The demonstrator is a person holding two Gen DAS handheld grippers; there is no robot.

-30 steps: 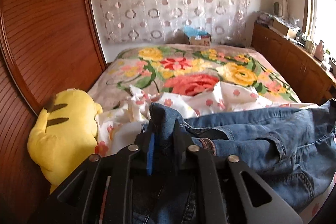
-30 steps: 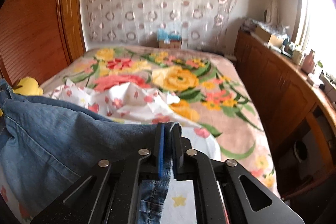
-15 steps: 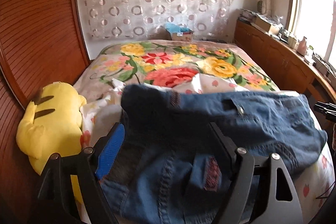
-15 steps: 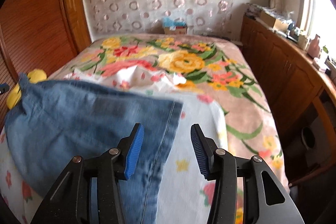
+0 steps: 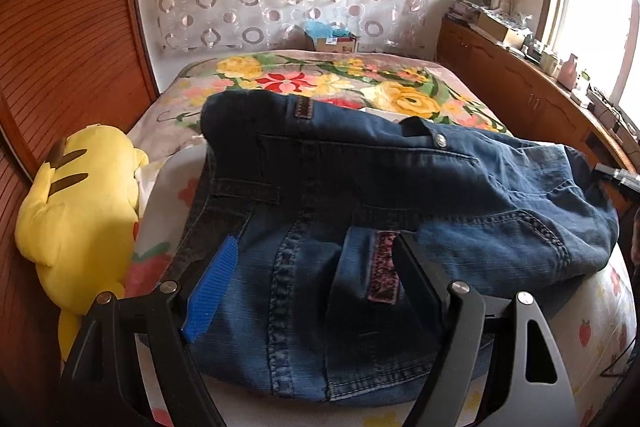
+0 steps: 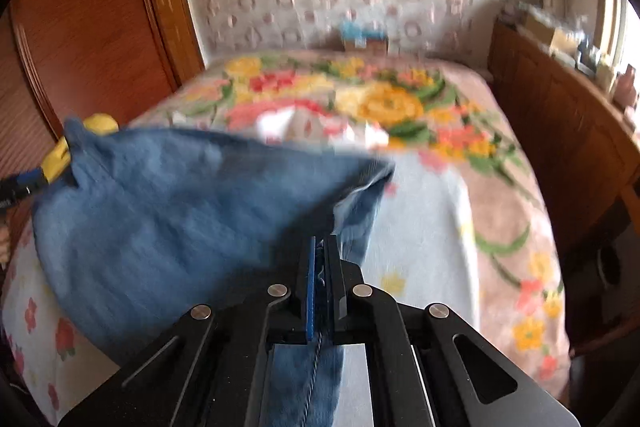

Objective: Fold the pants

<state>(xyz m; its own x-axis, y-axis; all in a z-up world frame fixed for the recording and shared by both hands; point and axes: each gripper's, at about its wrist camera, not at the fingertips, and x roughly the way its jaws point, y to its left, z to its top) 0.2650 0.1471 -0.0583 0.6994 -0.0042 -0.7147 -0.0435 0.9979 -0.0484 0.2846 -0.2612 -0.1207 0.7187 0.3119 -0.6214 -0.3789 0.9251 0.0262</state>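
Here the right gripper (image 6: 318, 263) pinches the pants (image 5: 360, 195) edge to draw a fold, while the left gripper (image 5: 312, 267) fingers straddle the waistband, spread wide, holding nothing.

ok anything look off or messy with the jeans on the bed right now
The jeans lie bunched and skewed, not flat. The right gripper is shut on their edge; the left gripper is open above them. A yellow plush sits beside them.

Black claw (image 5: 316, 279), blue pad (image 5: 211, 290), silver screws (image 5: 457, 286)
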